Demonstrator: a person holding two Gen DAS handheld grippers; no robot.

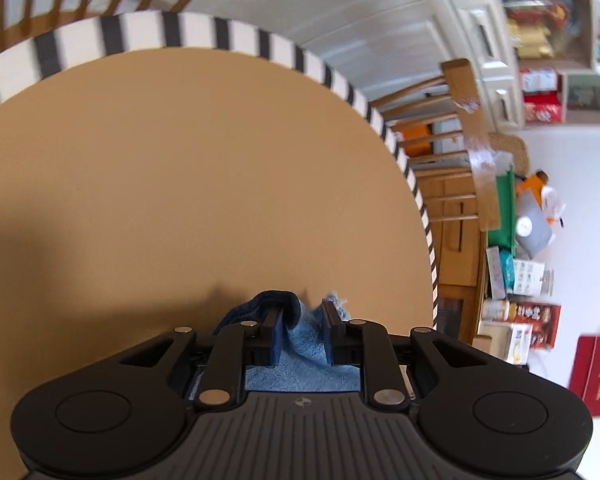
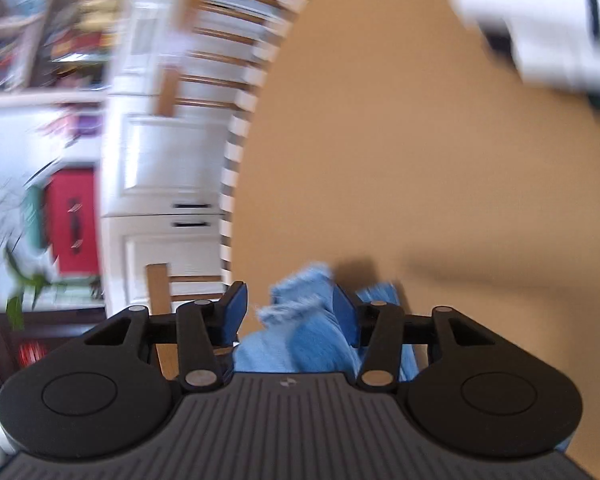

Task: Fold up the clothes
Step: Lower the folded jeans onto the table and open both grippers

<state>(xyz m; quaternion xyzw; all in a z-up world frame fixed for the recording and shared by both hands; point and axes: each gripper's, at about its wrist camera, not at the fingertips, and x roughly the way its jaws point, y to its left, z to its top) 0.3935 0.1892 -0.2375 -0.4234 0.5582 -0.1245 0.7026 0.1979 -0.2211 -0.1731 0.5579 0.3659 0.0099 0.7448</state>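
Denim (image 1: 300,344) clamped in left claw (image 1: 302,320); right claw (image 2: 290,312) apart around denim; no legible writing.

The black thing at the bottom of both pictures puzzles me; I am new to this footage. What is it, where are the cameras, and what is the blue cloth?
Each picture comes from a wide-angle camera mounted on a hand-held gripper, looking forward along its two fingers. The black shape is the gripper's own body. One view shows the left gripper, the other the right gripper. Denim clothing sits between both pairs of fingers, its frayed hem showing in the right view. The left gripper looks closed on it; the right jaws stand wider, so its grip is unclear. Beyond lies a tan table with a striped edge. The right view is blurred.
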